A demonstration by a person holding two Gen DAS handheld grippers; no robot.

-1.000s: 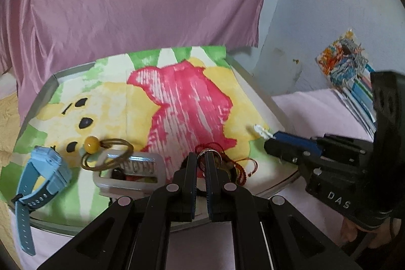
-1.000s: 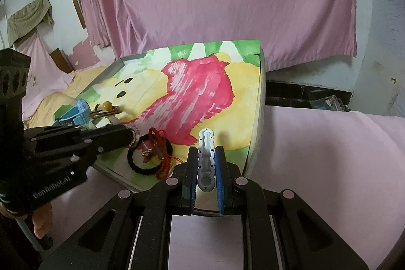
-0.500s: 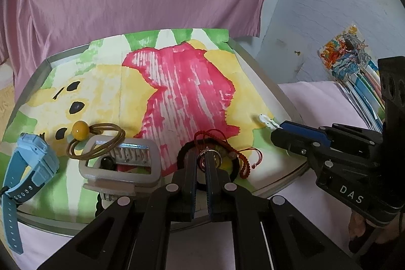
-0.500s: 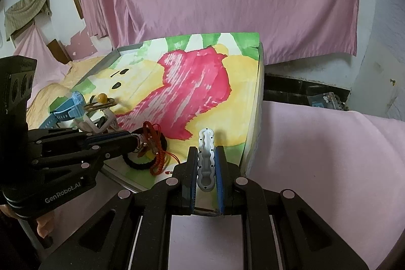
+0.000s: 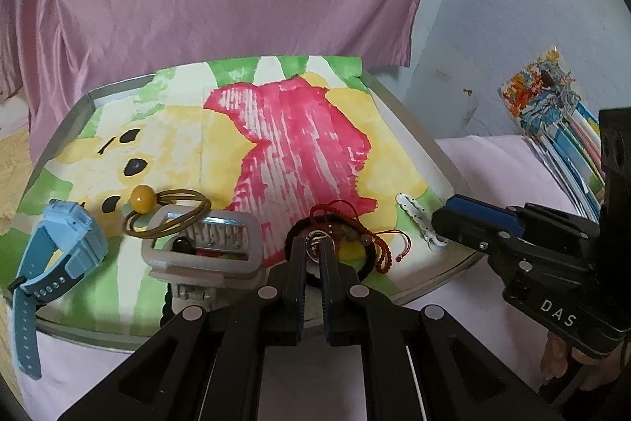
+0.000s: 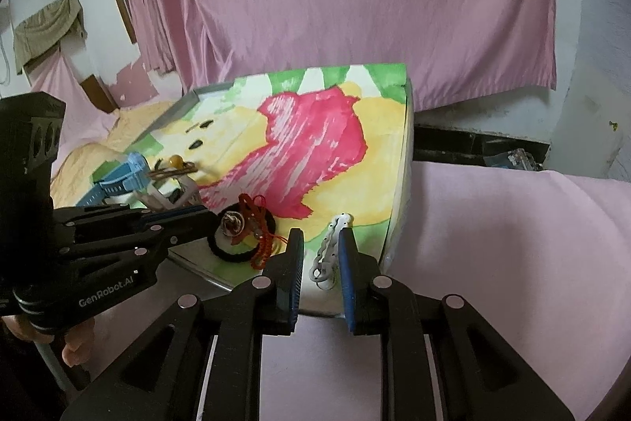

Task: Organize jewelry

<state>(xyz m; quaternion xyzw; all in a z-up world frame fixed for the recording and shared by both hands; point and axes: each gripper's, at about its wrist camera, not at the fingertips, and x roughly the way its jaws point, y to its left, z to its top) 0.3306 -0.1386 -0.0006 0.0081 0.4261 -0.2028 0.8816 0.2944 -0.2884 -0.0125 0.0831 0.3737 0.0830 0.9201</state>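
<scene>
On the cartoon-print tray [image 5: 414, 141] lie a blue watch [image 5: 59, 247], a brown hair tie with a yellow bead [image 5: 165, 208], a grey rectangular clip [image 5: 205, 247], a black hair band with a red cord bracelet [image 5: 355, 235] and a white hair clip [image 5: 420, 219]. My left gripper [image 5: 312, 247] is shut on a small silver ring [image 6: 230, 223] over the black band. My right gripper [image 6: 321, 247] is open, its jaws either side of the white hair clip [image 6: 329, 251], which lies on the tray's near right edge.
A pink sheet hangs behind the tray and pink cloth [image 6: 493, 243] covers the surface to the right. A stack of colourful packets [image 5: 560, 121] leans at the far right wall. Yellow bedding [image 6: 90, 152] lies left of the tray.
My right gripper has opened and let go of the white hair clip, which now rests on the tray. My left gripper stays shut on the ring, slightly lower over the black band.
</scene>
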